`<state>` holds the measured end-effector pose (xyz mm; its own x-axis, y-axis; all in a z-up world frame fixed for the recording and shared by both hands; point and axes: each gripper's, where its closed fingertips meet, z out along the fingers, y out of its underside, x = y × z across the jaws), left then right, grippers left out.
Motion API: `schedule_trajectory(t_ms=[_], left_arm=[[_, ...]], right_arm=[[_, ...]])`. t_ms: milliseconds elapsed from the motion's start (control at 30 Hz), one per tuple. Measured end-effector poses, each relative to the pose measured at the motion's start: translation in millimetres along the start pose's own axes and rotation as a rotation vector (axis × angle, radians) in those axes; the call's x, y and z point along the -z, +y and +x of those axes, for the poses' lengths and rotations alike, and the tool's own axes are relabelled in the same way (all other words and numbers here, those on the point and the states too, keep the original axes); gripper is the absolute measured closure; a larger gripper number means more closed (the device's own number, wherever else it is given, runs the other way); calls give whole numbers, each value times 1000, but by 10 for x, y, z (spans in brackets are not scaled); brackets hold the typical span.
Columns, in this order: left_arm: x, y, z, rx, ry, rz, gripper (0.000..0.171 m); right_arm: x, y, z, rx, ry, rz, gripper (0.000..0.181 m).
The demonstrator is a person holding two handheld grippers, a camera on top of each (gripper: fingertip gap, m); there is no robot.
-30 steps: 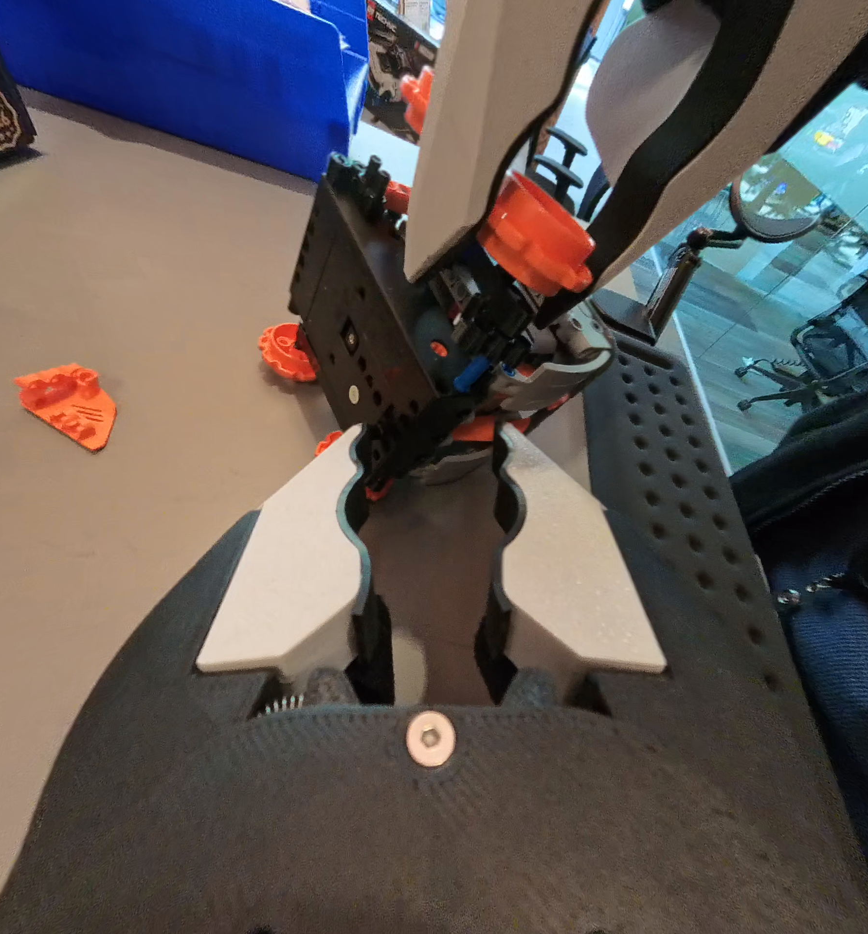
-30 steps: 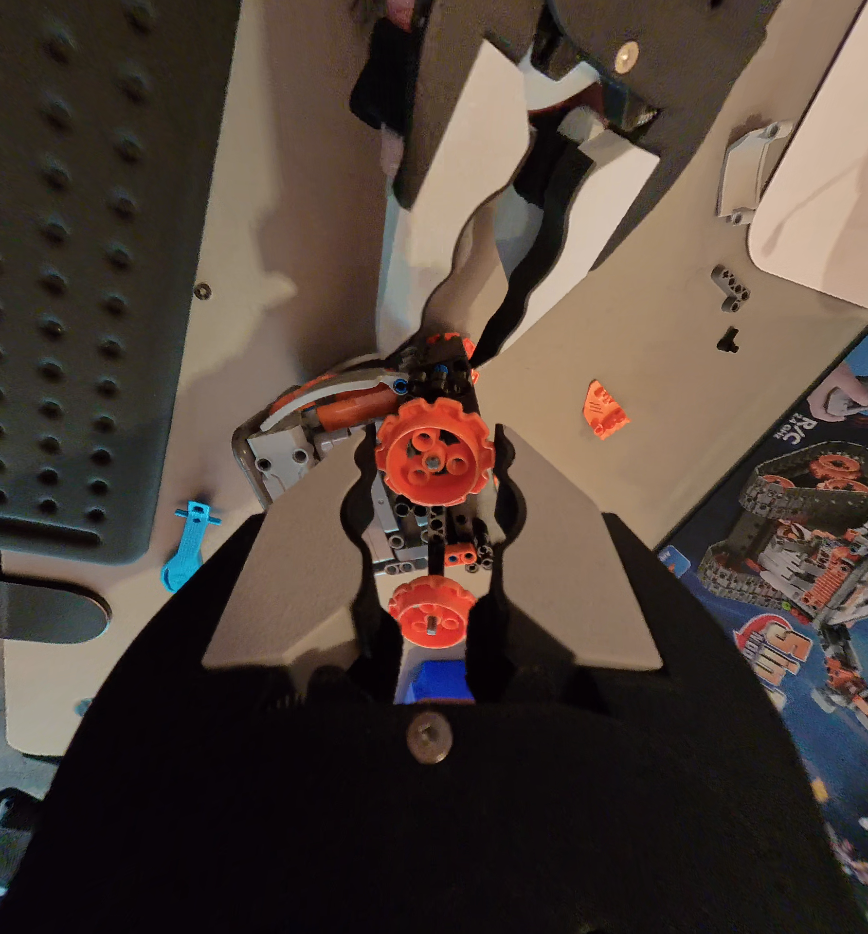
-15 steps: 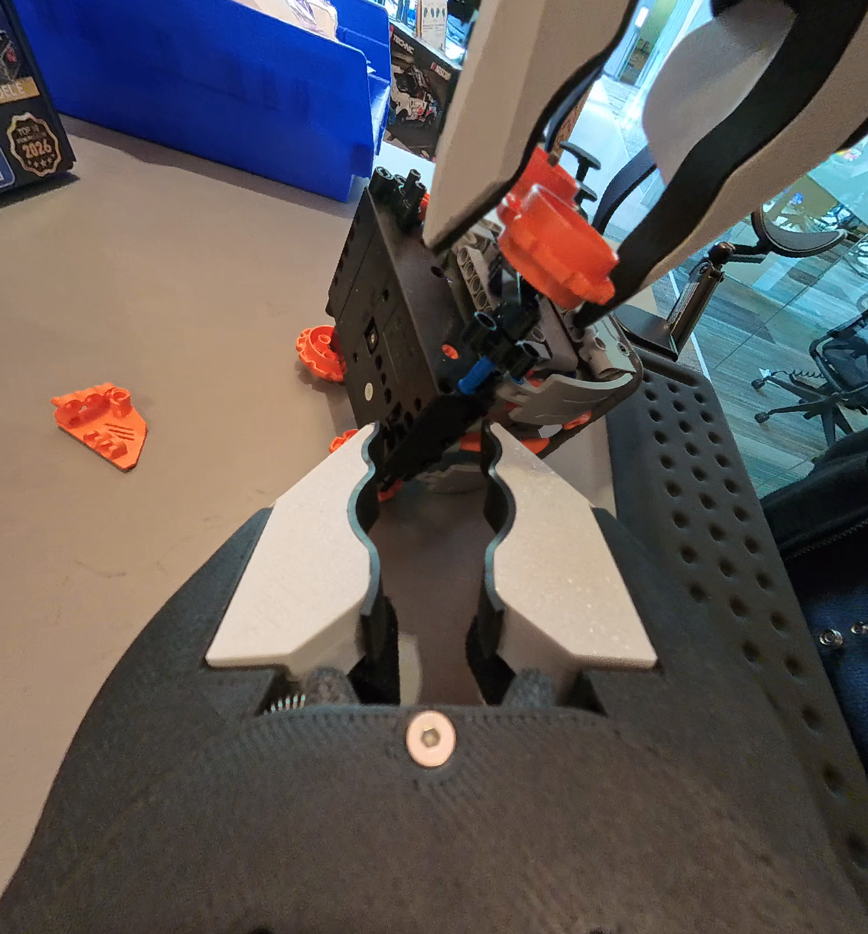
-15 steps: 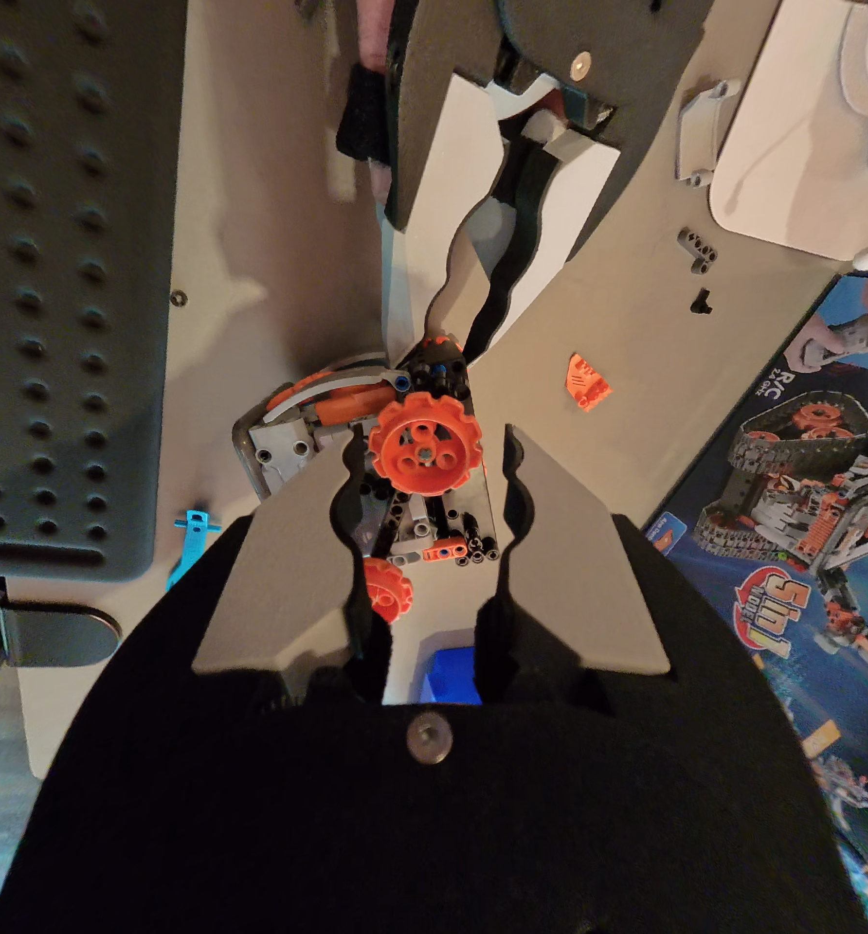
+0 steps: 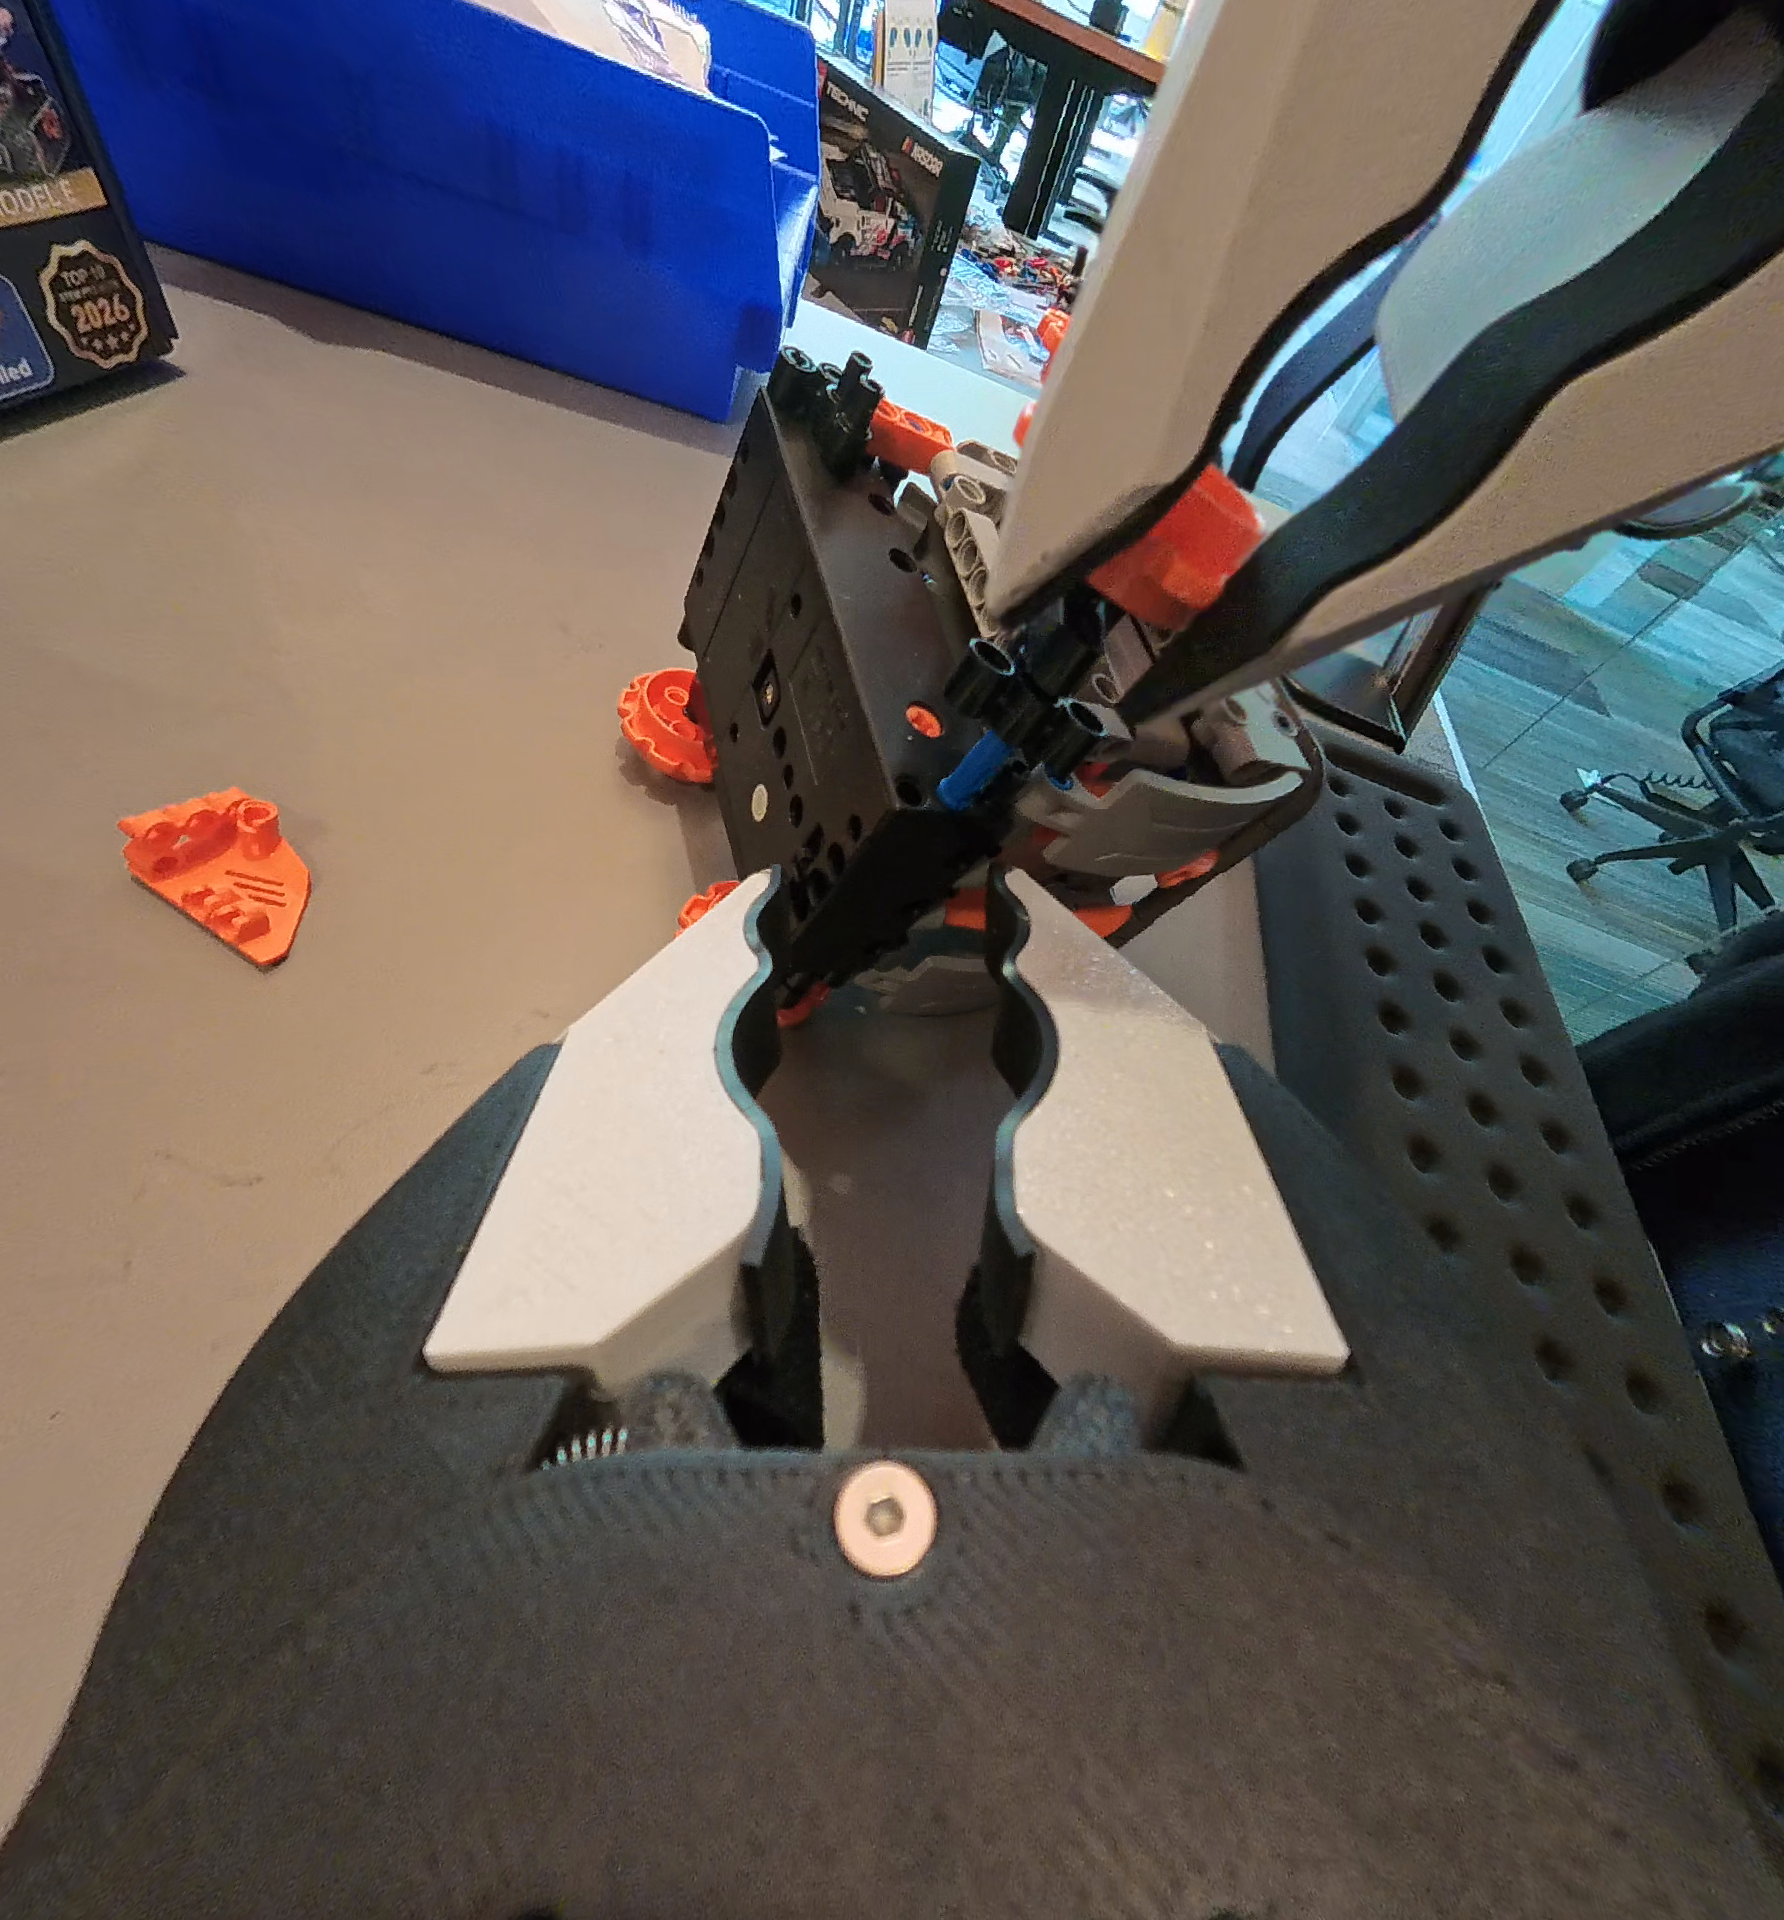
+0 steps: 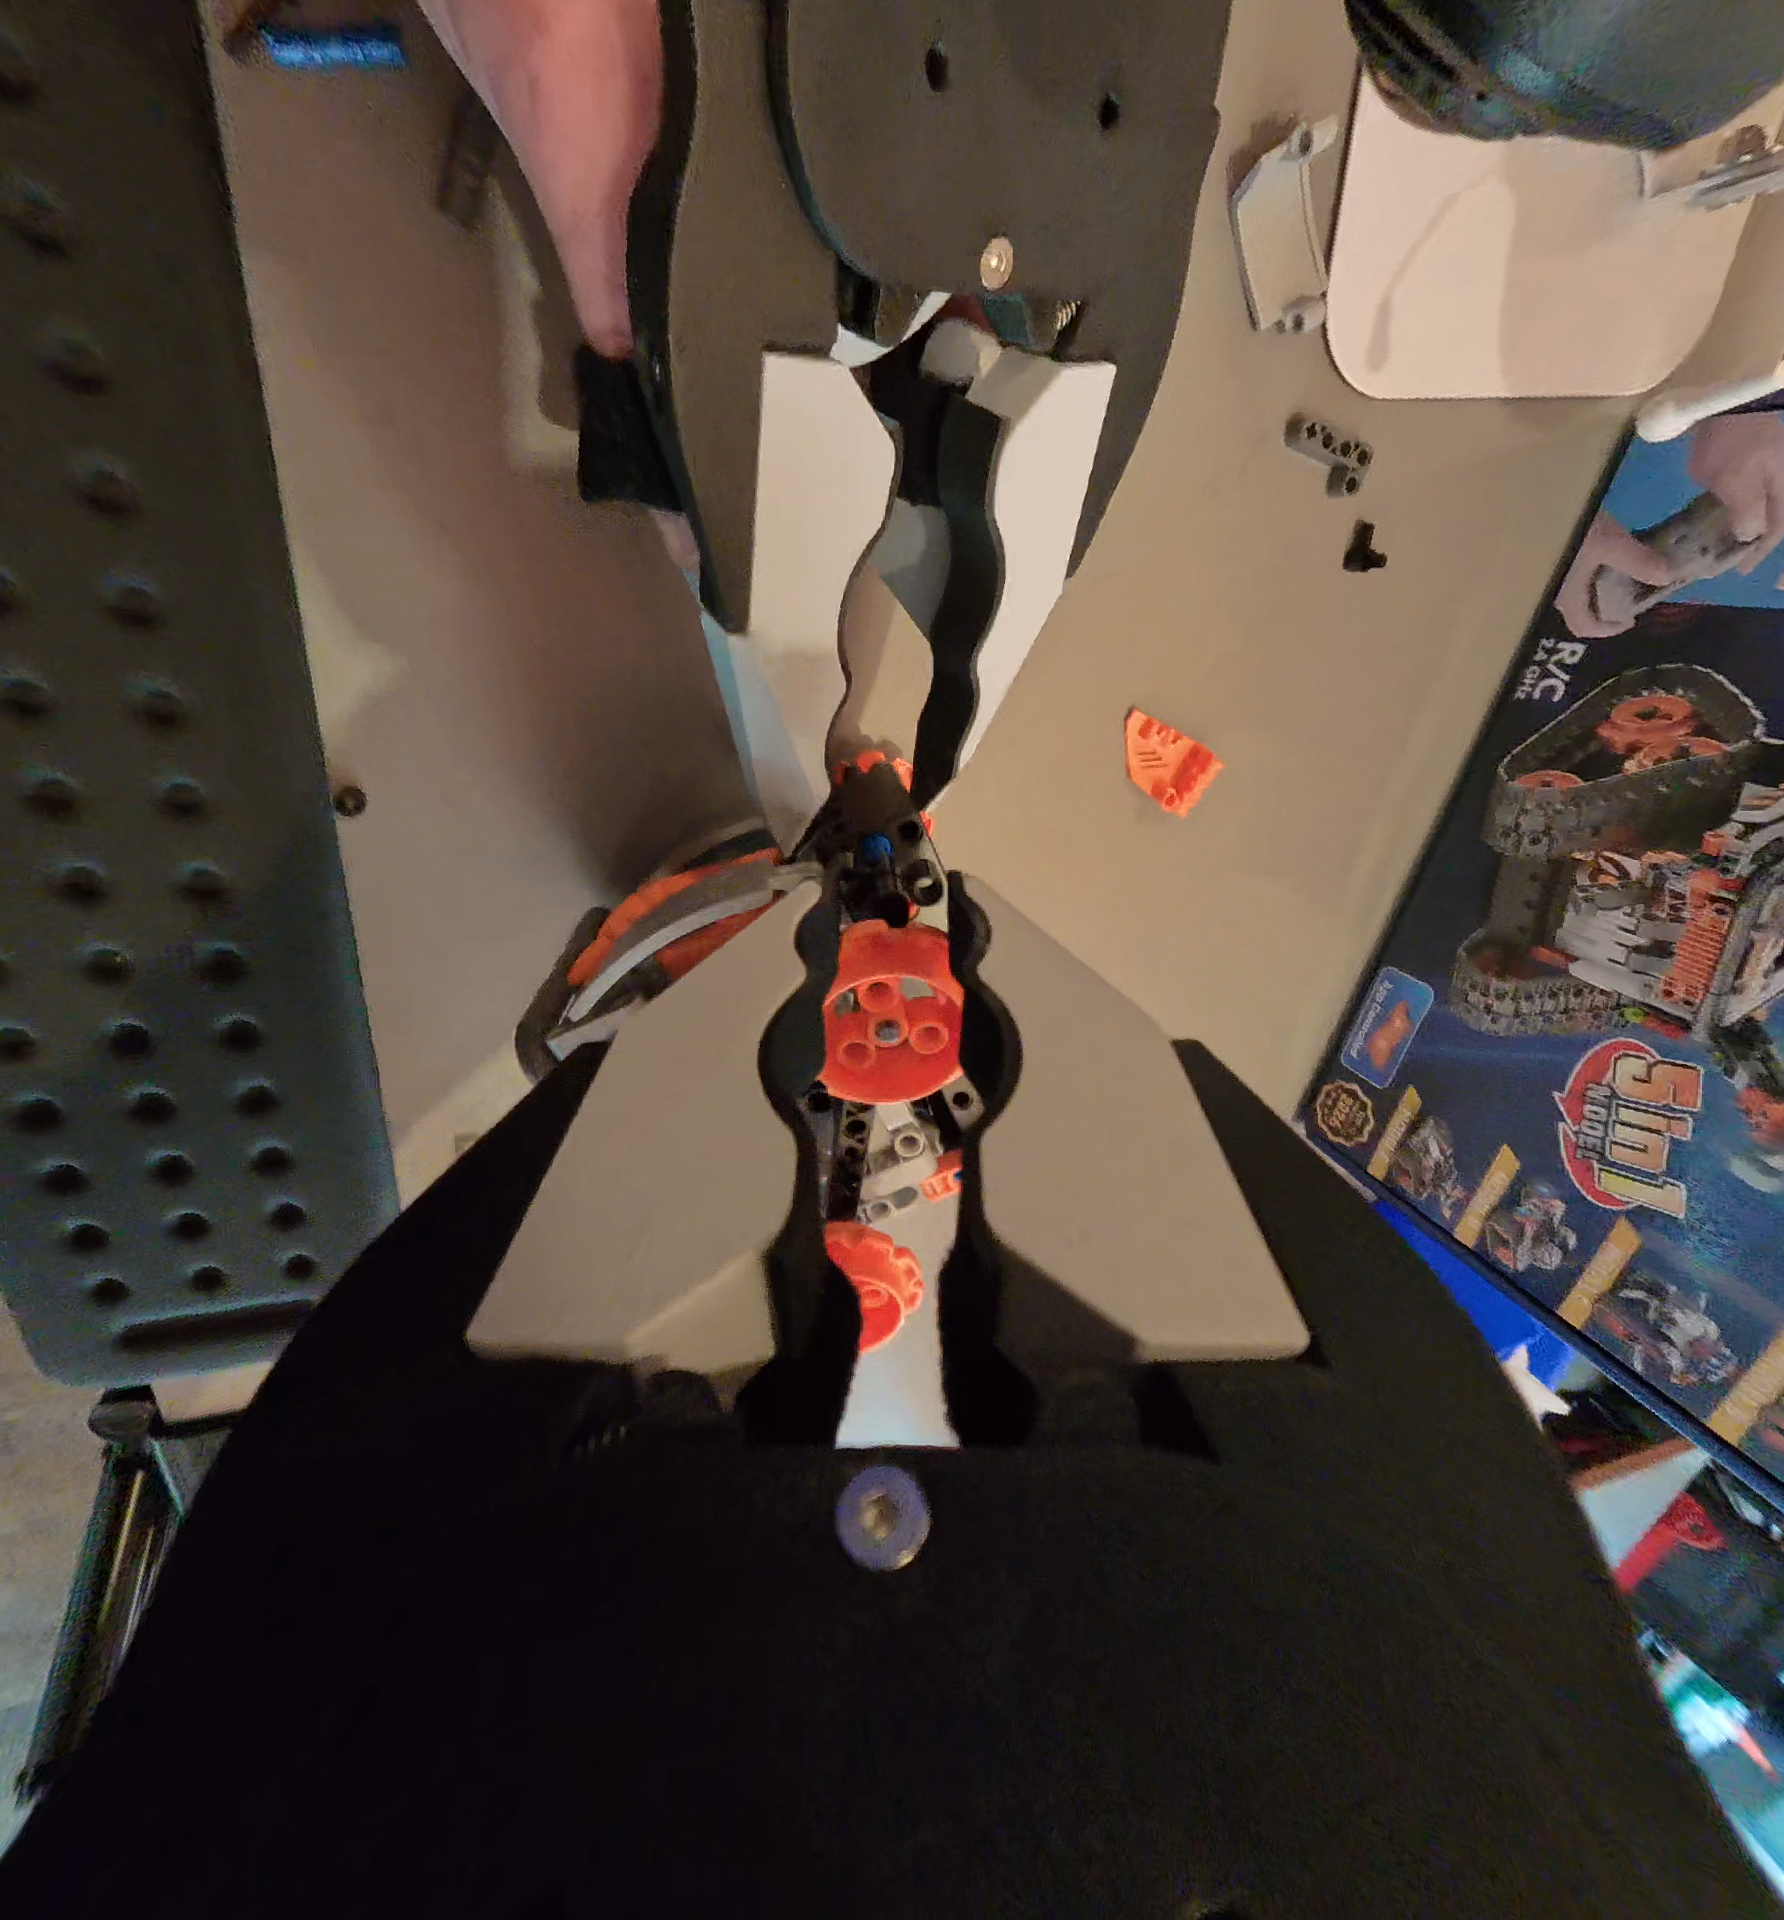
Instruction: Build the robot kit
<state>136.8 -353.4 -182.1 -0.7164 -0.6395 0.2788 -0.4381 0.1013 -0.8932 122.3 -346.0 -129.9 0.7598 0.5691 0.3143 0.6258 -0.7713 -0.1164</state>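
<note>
1. Left gripper (image 5: 883, 920): fingers pinch the lower black beam of the brick-built model (image 5: 826, 665), which stands tilted on the grey table (image 5: 348, 582).
2. Right gripper (image 6: 893, 940): pressed in on the orange toothed wheel (image 6: 888, 1023) at the model's upper end; wheel sits between its pads.
3. Second orange wheel (image 5: 664, 722): low on the model's far side, near the table.
4. Loose orange plate (image 5: 218, 868): on the table, well apart.
5. Blue bin (image 5: 431, 177), printed box (image 6: 1636, 977): at the edges.
</note>
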Motion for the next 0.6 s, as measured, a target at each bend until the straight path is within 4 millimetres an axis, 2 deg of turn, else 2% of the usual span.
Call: schedule_trajectory(t_ms=[133,233,400,533,600], left_arm=[[-1,0,3,1,-5,1,135],[-1,-1,2,-1,-6,1,135],[-2,-1,-1,4,-3,2,135],[0,0,-2,6,0,0,135],[1,0,-3,10,1,0,135]], right_arm=[[1,6,19,52,5,-53,176],[-19,77,38,82,0,-93,176],[6,16,1,56,-35,-52,171],[123,1,44,-22,-39,10,153],[145,78,58,-68,-40,7,145]])
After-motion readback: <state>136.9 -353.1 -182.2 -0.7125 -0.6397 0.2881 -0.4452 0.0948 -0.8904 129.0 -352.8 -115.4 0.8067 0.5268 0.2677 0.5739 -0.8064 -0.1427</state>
